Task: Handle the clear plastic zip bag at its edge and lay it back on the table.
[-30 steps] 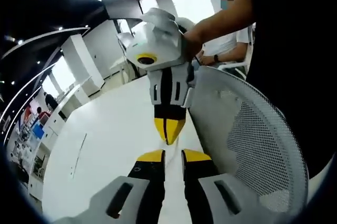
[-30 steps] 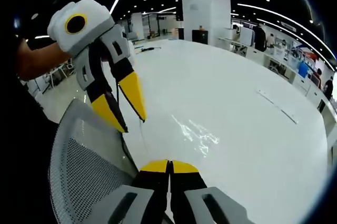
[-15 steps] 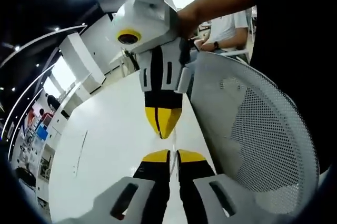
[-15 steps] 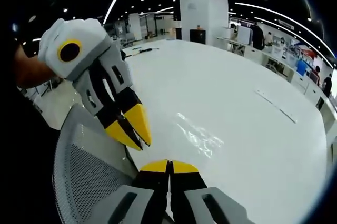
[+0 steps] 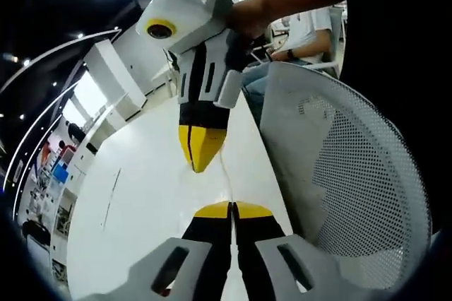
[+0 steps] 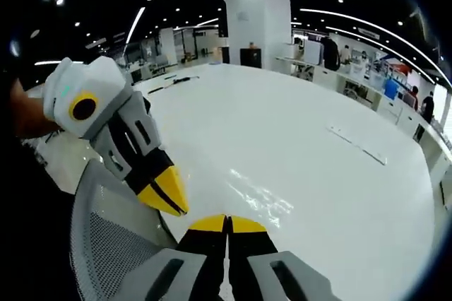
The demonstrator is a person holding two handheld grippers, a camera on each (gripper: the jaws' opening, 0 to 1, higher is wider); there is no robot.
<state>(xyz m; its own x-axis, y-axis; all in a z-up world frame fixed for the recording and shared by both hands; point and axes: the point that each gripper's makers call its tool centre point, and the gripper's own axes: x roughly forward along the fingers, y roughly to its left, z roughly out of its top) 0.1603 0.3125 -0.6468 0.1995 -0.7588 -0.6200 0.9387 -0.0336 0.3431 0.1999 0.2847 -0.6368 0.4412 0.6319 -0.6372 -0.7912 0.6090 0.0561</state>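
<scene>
Left gripper view: the left gripper (image 5: 231,208) is seen rising from the bottom, its yellow tips pressed together with no gap. A thin clear edge runs up from between the tips toward the right gripper (image 5: 200,156), which hangs tip-down just above; whether that edge is pinched cannot be told. The right gripper's yellow tips are seen closed to a point. It is held by a person's hand (image 5: 244,18) at the top. The white table (image 5: 141,202) is spread to the left, and a white mesh chair back (image 5: 353,181) is placed close on the right. A seated person (image 5: 307,29) is seen beyond.

Right gripper view: the right gripper (image 6: 227,224) is seen with its tips shut tight, at the near edge of the table (image 6: 318,174). The clear plastic zip bag (image 6: 258,195) is laid flat on the table just ahead of the tips, crinkled and glinting. The left gripper (image 6: 168,196) is angled in from the left, tips together, beside the mesh chair back (image 6: 113,244).
</scene>
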